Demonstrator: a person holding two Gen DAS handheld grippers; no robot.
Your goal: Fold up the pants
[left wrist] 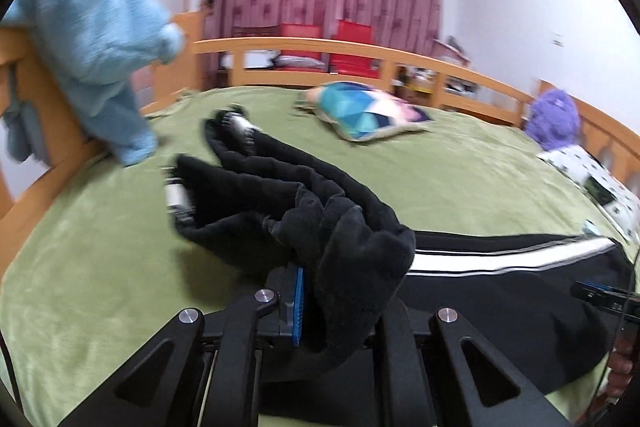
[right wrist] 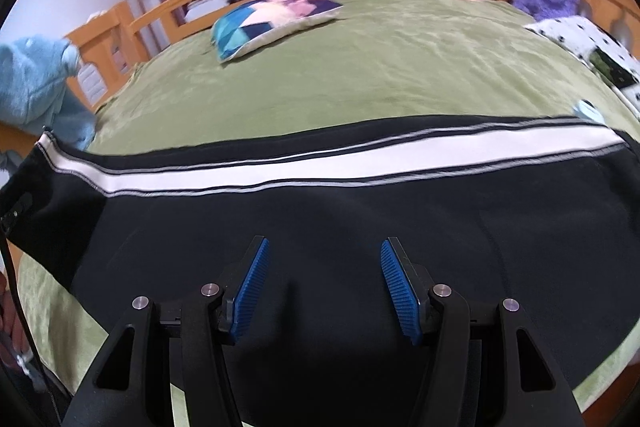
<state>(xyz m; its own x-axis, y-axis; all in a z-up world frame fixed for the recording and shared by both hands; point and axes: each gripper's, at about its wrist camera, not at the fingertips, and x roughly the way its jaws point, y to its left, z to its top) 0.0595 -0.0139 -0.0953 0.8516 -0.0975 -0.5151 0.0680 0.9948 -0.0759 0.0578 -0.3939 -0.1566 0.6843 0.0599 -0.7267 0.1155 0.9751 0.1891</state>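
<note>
**Pants stretched crosswise, one bunched end held at the left tongs**

Nearest the lens in the left wrist view, a bunched black end of the pants (left wrist: 352, 251) is seen clamped in the left gripper (left wrist: 320, 307); one blue pad (left wrist: 297, 301) shows beside the cloth, while the other is hidden by it. From that grip the fabric is carried forward and to the left, where two cuffed leg ends are draped loosely over the green bedspread (left wrist: 460, 179).

In the right wrist view, the right gripper (right wrist: 322, 285) is seen with its blue pads (right wrist: 250, 291) spread well apart and nothing between them, poised directly above the flat black panel of the pants (right wrist: 320, 211). The long axis of the garment, marked by the white side stripe (right wrist: 320, 157), is laid across the tongs from left to right, just ahead of the fingertips.

The coming fold is judged to turn on this crosswise lie: the held end sits at the left tongs, the flat body under the right, so the left is better placed to carry cloth over.

Farther out, a patterned cushion (right wrist: 276, 21) is seen well beyond the pants.
</note>
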